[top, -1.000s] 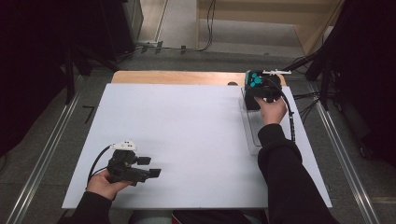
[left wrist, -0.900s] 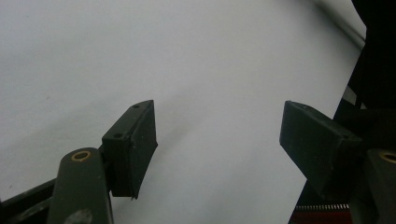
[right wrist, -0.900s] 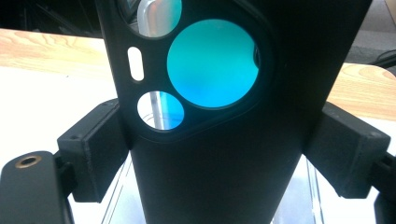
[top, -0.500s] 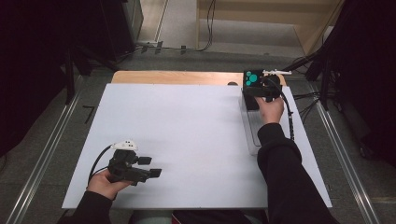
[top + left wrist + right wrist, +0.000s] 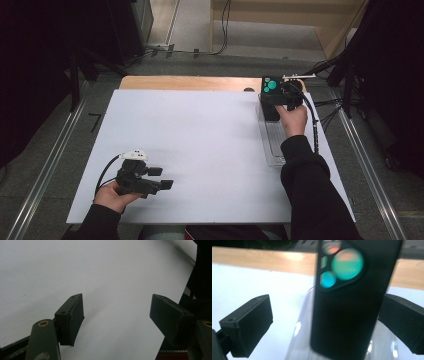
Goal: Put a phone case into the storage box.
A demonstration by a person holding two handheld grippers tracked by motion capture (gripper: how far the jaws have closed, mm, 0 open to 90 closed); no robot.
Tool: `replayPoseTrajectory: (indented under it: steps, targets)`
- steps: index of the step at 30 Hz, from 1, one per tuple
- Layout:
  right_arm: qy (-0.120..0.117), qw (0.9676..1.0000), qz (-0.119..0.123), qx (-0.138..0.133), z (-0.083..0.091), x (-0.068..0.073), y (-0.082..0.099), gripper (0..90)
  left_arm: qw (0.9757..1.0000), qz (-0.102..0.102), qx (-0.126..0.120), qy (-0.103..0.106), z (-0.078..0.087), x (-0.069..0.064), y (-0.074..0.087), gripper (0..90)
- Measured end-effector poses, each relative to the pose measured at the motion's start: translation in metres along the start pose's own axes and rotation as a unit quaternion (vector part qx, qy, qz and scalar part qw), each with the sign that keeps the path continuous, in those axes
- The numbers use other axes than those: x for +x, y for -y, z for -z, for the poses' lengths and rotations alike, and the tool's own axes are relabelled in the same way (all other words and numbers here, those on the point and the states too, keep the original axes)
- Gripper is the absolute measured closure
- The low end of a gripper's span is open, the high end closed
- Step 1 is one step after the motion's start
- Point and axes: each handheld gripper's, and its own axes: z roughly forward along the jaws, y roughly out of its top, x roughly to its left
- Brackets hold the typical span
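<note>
A black phone-shaped case point(image 5: 270, 89) with teal round lenses stands on end at the far end of a clear plastic tray point(image 5: 272, 145). My right gripper point(image 5: 282, 96) is around it. In the right gripper view the case point(image 5: 347, 310) is between the jaws of the right gripper point(image 5: 325, 322), which have just been opening; the left pad point(image 5: 249, 325) stands well clear of it and the right pad is at its edge. My left gripper point(image 5: 160, 177) rests near the board's front left, open, with nothing between its jaws point(image 5: 116, 315).
A white board point(image 5: 200, 135) covers the table, and a strip of wooden tabletop point(image 5: 185, 82) shows beyond its far edge. Cables point(image 5: 315, 125) trail along the right side. The floor around is dark, with metal rails on both sides.
The right hand has shifted only slightly at the tray's far end, with the black case still there. The left hand and its gripper have not moved.
</note>
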Motion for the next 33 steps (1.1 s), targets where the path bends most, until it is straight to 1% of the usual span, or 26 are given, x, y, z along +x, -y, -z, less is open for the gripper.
replayPoseTrajectory:
  steps: [2,6,9,11,12,13,14,16,18,21,22,23,24,26,27,29,33]
  targets:
    - [-0.008,0.9999,0.007,0.011,0.004,0.005,0.001,0.0,1.0000,-0.001,0.000,0.000,0.000,0.000,-0.001,27.5]
    - [-0.030,0.9994,0.016,0.009,0.012,0.014,0.004,0.0,1.0000,0.000,-0.001,0.001,0.000,0.001,-0.002,27.5]
    - [-0.039,0.9988,0.026,0.013,0.017,0.021,0.005,0.0,1.0000,0.002,-0.002,0.001,0.000,0.001,-0.002,27.5]
    - [-0.050,0.9983,0.027,0.017,0.021,0.025,0.006,0.0,1.0000,0.002,-0.002,0.001,0.000,0.002,-0.003,27.5]
    - [-0.056,0.9978,0.027,0.023,0.021,0.027,0.007,0.0,1.0000,0.003,-0.001,0.002,0.000,0.002,-0.003,27.5]
    - [-0.068,0.9970,0.028,0.024,0.023,0.029,0.007,0.9,1.0000,0.003,-0.002,0.002,0.000,0.002,-0.003,27.5]
    - [-0.076,0.9963,0.033,0.025,0.024,0.031,0.009,5.3,1.0000,0.003,-0.002,0.001,0.000,0.003,-0.004,27.5]
    - [-0.071,0.9961,0.044,0.028,0.027,0.038,0.011,5.9,1.0000,0.003,-0.003,0.002,0.000,0.003,-0.004,27.4]
    - [-0.078,0.9948,0.058,0.031,0.028,0.045,0.013,5.9,1.0000,0.003,-0.001,0.003,0.000,0.004,-0.004,27.4]
    - [-0.092,0.9928,0.066,0.039,0.030,0.053,0.016,6.0,1.0000,0.002,-0.001,0.002,0.000,0.004,-0.004,27.5]
    - [-0.096,0.9920,0.071,0.043,0.031,0.056,0.017,7.3,1.0000,0.002,-0.001,0.002,0.000,0.004,-0.004,27.4]
    - [-0.095,0.9914,0.077,0.047,0.031,0.058,0.019,12.7,1.0000,0.002,0.000,0.002,0.000,0.004,-0.004,27.4]
    - [-0.092,0.9915,0.080,0.045,0.032,0.061,0.021,12.9,1.0000,0.003,-0.001,0.002,0.000,0.004,-0.004,27.4]
    - [-0.103,0.9905,0.078,0.047,0.031,0.066,0.024,12.9,1.0000,0.004,-0.002,0.001,0.000,0.004,-0.005,27.4]
    - [-0.108,0.9896,0.082,0.049,0.030,0.067,0.025,12.9,1.0000,0.004,-0.002,0.001,0.000,0.004,-0.005,27.5]
    - [-0.111,0.9887,0.086,0.053,0.031,0.071,0.028,12.9,1.0000,0.003,-0.001,0.003,0.000,0.003,-0.005,27.4]
    - [-0.139,0.9852,0.086,0.052,0.035,0.077,0.033,13.0,1.0000,0.004,-0.002,0.003,0.000,0.004,-0.005,27.4]
